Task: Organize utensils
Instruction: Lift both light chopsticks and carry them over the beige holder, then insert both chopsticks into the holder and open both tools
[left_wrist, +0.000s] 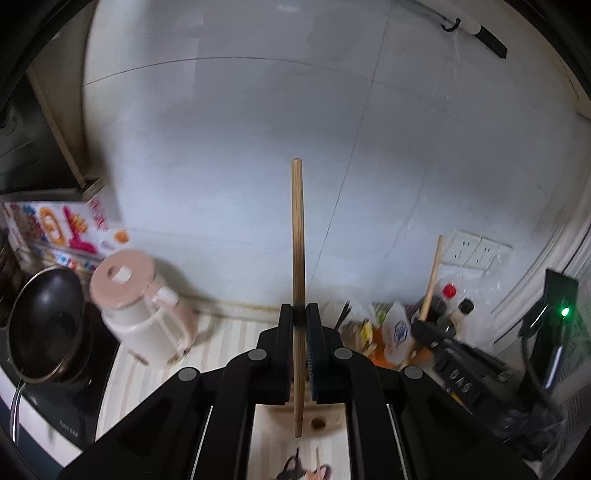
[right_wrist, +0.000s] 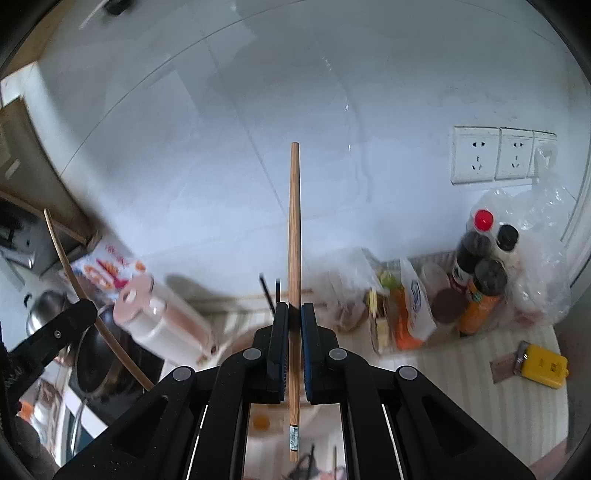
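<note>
I see both grippers are black: the left gripper (left_wrist: 300, 314) and the right gripper (right_wrist: 294, 312), whose inner pads are blue. Each one holds a light brown wooden chopstick (left_wrist: 297, 258), and the one in the right view (right_wrist: 294, 277) has a small white-and-grey label near its lower end. The wall tiles (left_wrist: 240, 147) are white. The countertop (right_wrist: 480, 391) has pale cream and grey stripes. The kettle (left_wrist: 144, 306) is pink and white. The wok (left_wrist: 44, 325) is black. On the right I see a yellow box (right_wrist: 543, 365), an orange can (right_wrist: 480, 306) with a dark lid, and a dark bottle with a red cap (right_wrist: 484, 219). The wall sockets (right_wrist: 495, 155) are white.
</note>
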